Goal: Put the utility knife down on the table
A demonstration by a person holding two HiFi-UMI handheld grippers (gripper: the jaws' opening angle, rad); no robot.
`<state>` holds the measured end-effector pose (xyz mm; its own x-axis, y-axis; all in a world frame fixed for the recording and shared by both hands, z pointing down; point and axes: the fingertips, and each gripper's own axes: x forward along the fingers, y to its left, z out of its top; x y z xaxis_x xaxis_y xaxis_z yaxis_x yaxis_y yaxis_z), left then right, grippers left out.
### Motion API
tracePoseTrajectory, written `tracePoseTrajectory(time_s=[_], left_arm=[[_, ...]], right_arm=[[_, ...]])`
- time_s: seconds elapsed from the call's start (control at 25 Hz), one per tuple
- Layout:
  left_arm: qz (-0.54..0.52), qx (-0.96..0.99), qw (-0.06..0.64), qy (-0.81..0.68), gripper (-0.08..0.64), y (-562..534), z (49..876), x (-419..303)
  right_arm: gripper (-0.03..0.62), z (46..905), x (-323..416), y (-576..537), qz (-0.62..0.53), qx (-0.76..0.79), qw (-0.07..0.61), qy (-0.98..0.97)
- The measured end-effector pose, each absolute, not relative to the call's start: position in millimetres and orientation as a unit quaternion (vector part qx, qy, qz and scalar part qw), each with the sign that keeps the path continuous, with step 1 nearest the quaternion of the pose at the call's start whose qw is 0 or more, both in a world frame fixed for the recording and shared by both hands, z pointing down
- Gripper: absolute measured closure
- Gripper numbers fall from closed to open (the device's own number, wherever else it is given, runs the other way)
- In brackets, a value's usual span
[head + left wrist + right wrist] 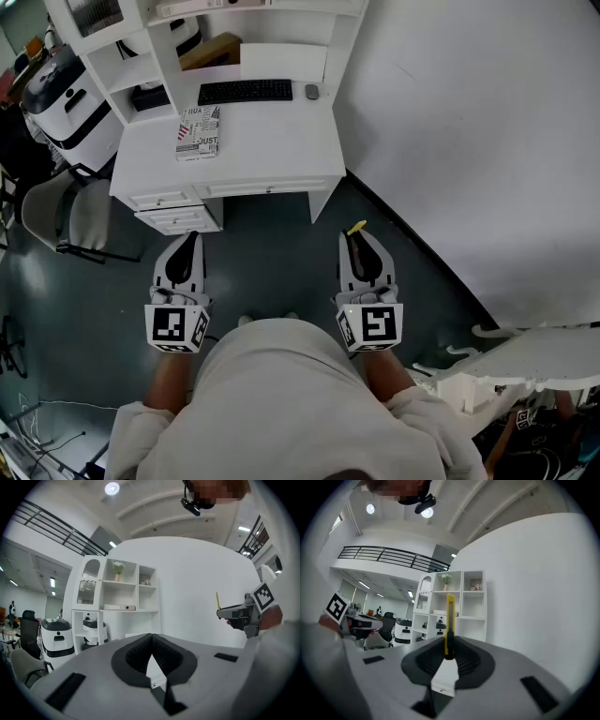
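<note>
Two grippers: my right gripper (449,649) pinches a slim yellow plastic utility knife (450,618) upright between its jaws, while my left gripper (152,639) sits closed, empty.

The white counter (272,141) stands on a dark floor (272,267). A black keyboard (245,91) lies at the back of the counter. A small gray mouse (311,91) sits just beside the keyboard. Nearer the front left lies a flat book (198,131) with printed words on it. A gray chair (70,214) stands on the floor by the counter.
</note>
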<state>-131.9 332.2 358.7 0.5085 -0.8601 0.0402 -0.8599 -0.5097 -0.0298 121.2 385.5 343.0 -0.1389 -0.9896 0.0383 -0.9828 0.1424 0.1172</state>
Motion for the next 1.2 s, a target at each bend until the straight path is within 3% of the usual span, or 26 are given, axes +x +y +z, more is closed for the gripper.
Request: tracePoseTrajectory(time_s=[0.8, 1.2], left_arm=[[-0.040, -0.846, 0.010, 0.531, 0.558, 334, 368, -107], [-0.040, -0.844, 0.000, 0.534, 0.560, 282, 382, -100]], right_arm=[[0.531, 346, 150, 380, -0.033, 0.624, 0.038, -0.779], [0.531, 362, 158, 327, -0.029, 0.621, 0.053, -0.781]])
